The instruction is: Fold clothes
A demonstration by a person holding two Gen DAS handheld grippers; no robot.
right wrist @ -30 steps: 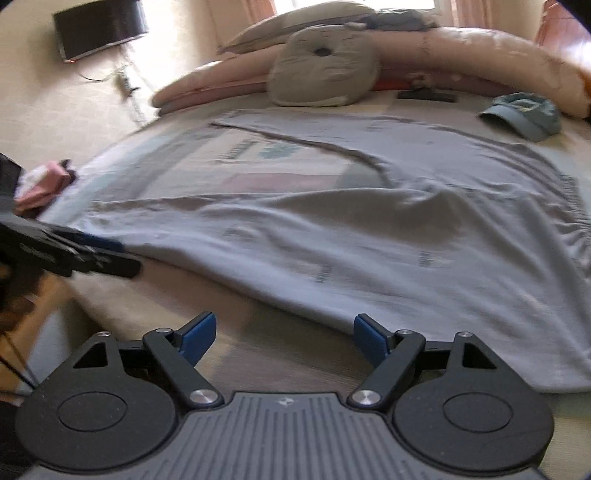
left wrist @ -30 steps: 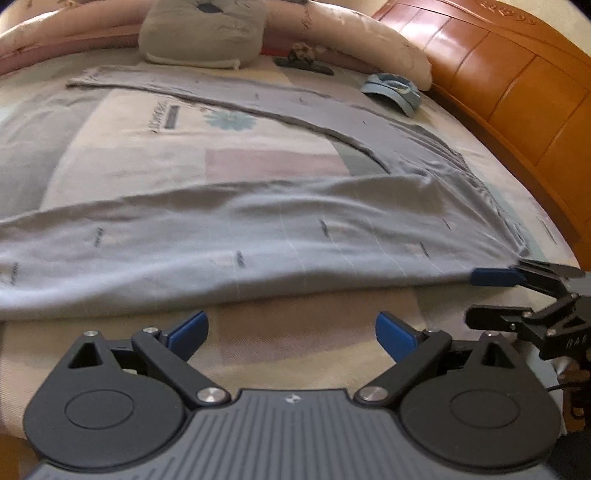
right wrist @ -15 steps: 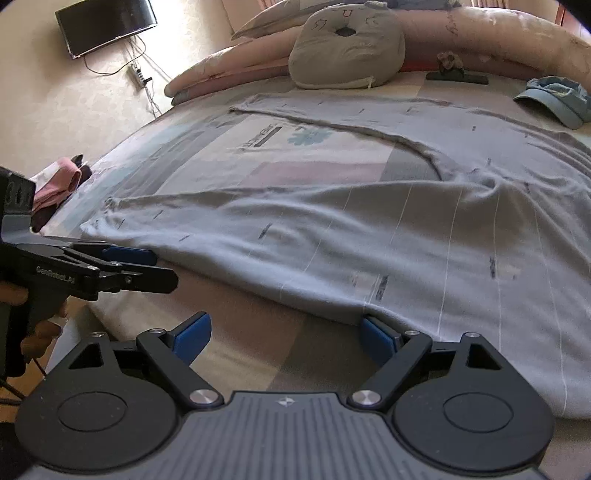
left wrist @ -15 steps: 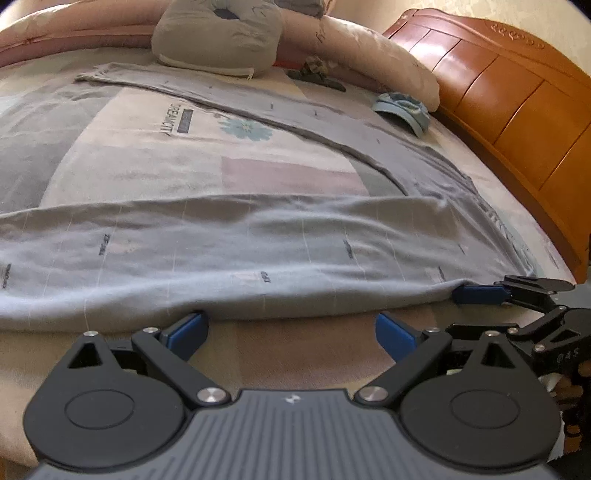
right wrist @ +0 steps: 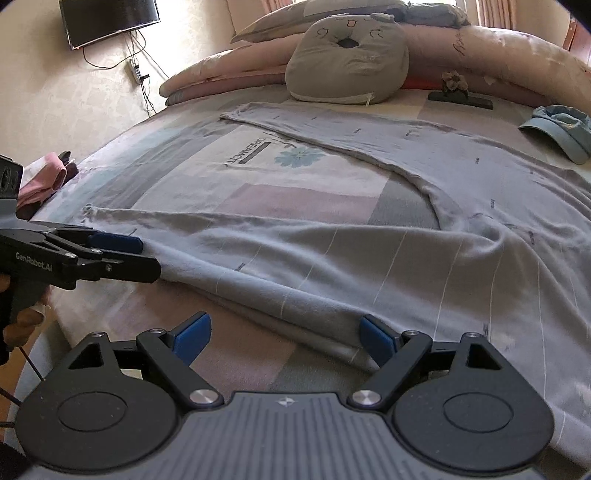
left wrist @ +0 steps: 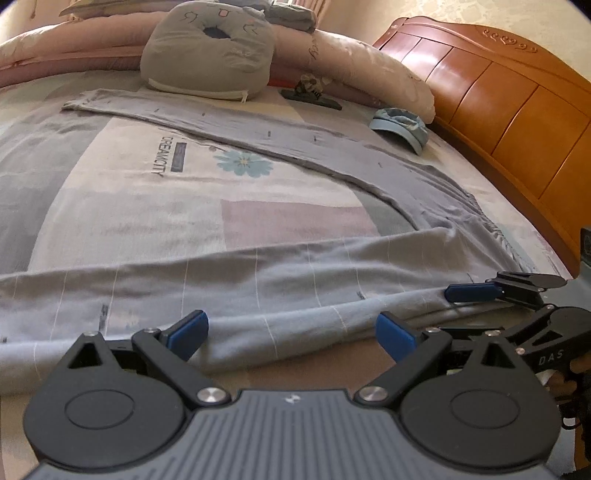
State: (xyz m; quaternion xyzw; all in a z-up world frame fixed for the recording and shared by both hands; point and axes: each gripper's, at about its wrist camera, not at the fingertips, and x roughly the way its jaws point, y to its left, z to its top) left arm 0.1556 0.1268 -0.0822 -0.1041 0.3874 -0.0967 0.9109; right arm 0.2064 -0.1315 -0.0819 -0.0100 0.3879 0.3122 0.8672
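Note:
Grey trousers (left wrist: 258,280) lie spread on the bed, one leg across the near edge, the other running to the far left; they also show in the right wrist view (right wrist: 369,266). My left gripper (left wrist: 291,332) is open, its blue pads either side of the near leg's front edge. My right gripper (right wrist: 284,336) is open at the same edge further right, its right pad touching the cloth. Each gripper shows in the other's view: the right one (left wrist: 476,299) and the left one (right wrist: 129,254).
A patterned bedsheet (left wrist: 147,206) covers the bed. A grey cat cushion (left wrist: 210,51), pink bolsters (left wrist: 351,62), a blue cap (left wrist: 400,123) and a dark ornament (left wrist: 310,96) lie at the far side. A wooden headboard (left wrist: 498,110) stands right. Pink clothing (right wrist: 44,181) and a wall TV (right wrist: 107,18) are left.
Both grippers have moved forward and down to the near edge of the trouser leg, from open air in front of the bed. Both have stayed open.

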